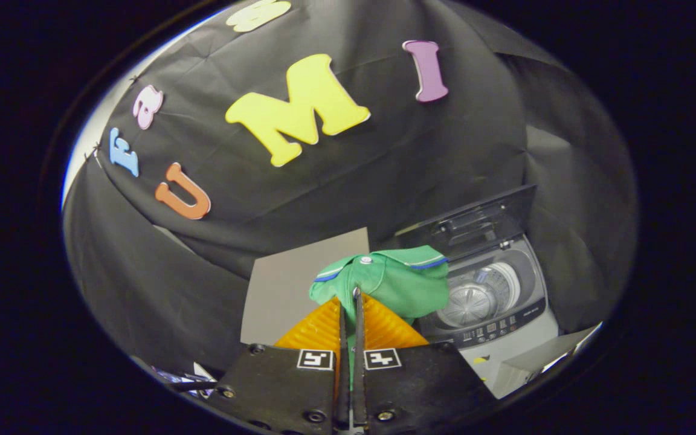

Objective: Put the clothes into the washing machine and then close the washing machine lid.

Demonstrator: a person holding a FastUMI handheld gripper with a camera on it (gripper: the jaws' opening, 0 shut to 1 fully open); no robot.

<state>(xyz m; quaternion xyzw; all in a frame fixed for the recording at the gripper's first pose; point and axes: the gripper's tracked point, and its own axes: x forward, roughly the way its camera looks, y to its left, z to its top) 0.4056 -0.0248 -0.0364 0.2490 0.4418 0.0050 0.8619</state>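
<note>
The gripper (pixel 351 302) had its fingers clamped on the green shirt (pixel 396 281); it needed carrying squarely over the washing machine (pixel 505 314) drum beyond them before letting go.

Staged booth, not a lived-in home. Black cloth wall (pixel 384 175) hangs creased on all sides, draped like a tent. One household appliance set inside: a small top-loading washer (pixel 499 314), lid (pixel 475 220) raised, drum (pixel 475 299) open, button panel along its front edge. A plain grey board (pixel 290 290) stands beside it against the cloth. A gripper (pixel 351 302) with fingers pinched tight on a green shirt (pixel 396 281) marks this as a recording set-up for laundry work.
</note>
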